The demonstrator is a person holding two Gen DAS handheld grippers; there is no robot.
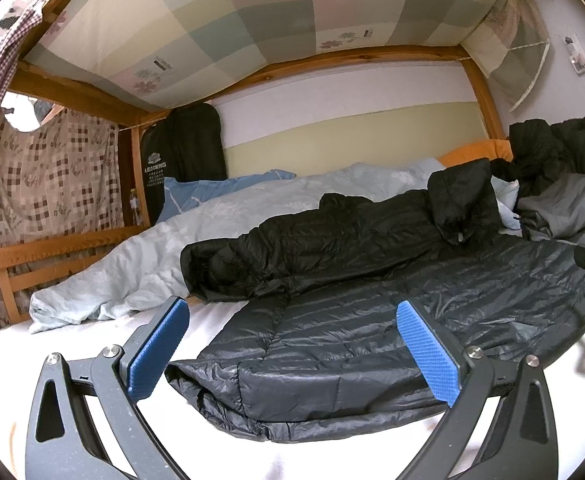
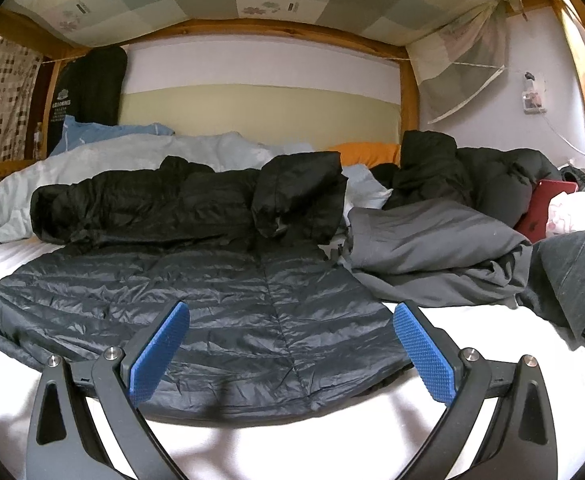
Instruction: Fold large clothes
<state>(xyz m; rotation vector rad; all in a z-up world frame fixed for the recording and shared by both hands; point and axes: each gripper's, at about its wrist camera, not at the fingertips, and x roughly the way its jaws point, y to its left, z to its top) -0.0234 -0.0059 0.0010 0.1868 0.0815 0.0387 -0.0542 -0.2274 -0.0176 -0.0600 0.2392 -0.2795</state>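
A lower bunk bed is shown through two fisheye cameras, each looking forward along a pair of blue-padded gripper fingers. A dark quilted down jacket [image 1: 372, 320] is spread flat on the white bedsheet [image 1: 72, 336], its hem lying toward the cameras and its body stretching across the middle of the mattress. One sleeve [image 1: 292, 248] is folded across the far side of the jacket, and the hood [image 1: 462, 204] is bunched up at the right end of that sleeve.

The left gripper [image 1: 292, 354] is held spread wide, nothing between its fingers, above the near left edge of the jacket; whether it touches the fabric cannot be told. The right gripper [image 2: 290, 354] is likewise held spread wide and empty, over the near right part of the jacket [image 2: 212, 312].

Behind the jacket a pale blue duvet [image 1: 172, 248] is heaped along the wall, with a blue pillow [image 1: 196, 196] at its far left. To the right of the jacket a grey garment [image 2: 432, 248] is crumpled on the sheet, and behind it a pile of black padded clothing [image 2: 472, 176] is seen beside a red object [image 2: 544, 208]. A wooden bed frame [image 1: 484, 88] surrounds the bunk. A checked cloth [image 1: 212, 20] is stretched overhead, and a black garment bag [image 1: 184, 152] hangs at the far left corner.
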